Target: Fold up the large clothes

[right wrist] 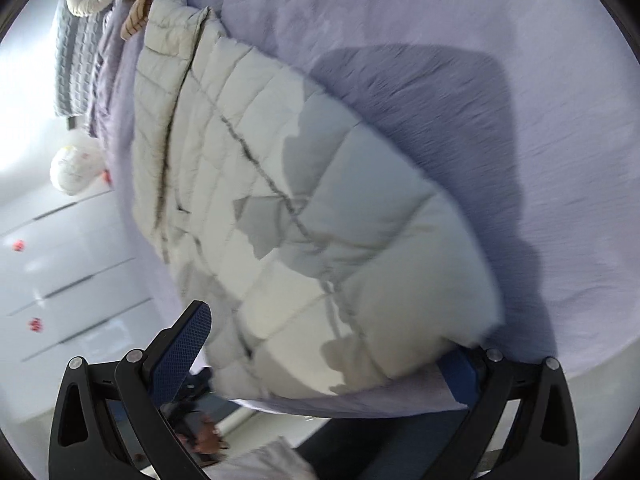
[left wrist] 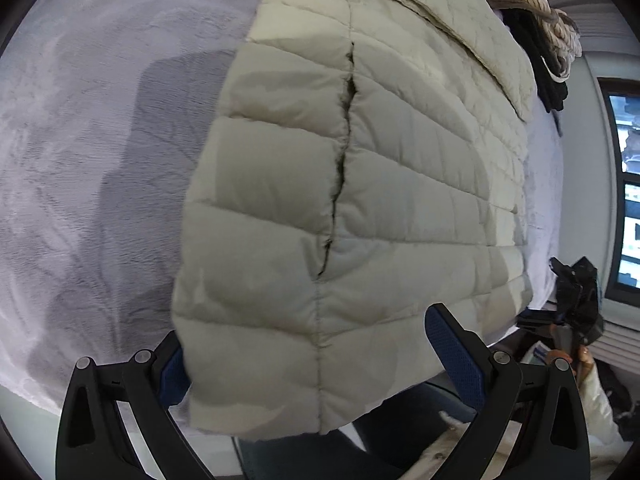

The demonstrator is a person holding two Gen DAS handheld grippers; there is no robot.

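Two grippers: both at the hem end of one quilted puffer jacket (left wrist: 360, 184), which lies spread on a lilac bed (left wrist: 100, 140)
Jacket position: straight ahead of both grippers, its hem nearest them and hanging slightly past the bed edge, its collar at the far end
Handling, as a judgement: light for its bulk, soft and springy; the padding will likely puff back after a crease, and the smooth shell looks slippery, so thin pinches may slide off
Where to hold: the stitched hem corners, where the filling is thinnest and the seam gives the pads something to bite; the side pocket slit (left wrist: 340, 168) ahead of the left gripper is a poor hold
Left gripper (left wrist: 316, 364): jaws spread wide, straddling the hem; the left-side pad is partly hidden behind the jacket corner, the right-side pad (left wrist: 452, 356) stands clear above the fabric; not clamped
Right gripper (right wrist: 324, 352): jaws also spread, the hem corner bulging between them; the far pad is mostly covered by fabric, so contact there cannot be told; not closed on it
Pose: both wrists low at the bed edge, fingers pointing along the jacket toward the collar
Beyond the collar: a heap of other clothes (left wrist: 532, 12)
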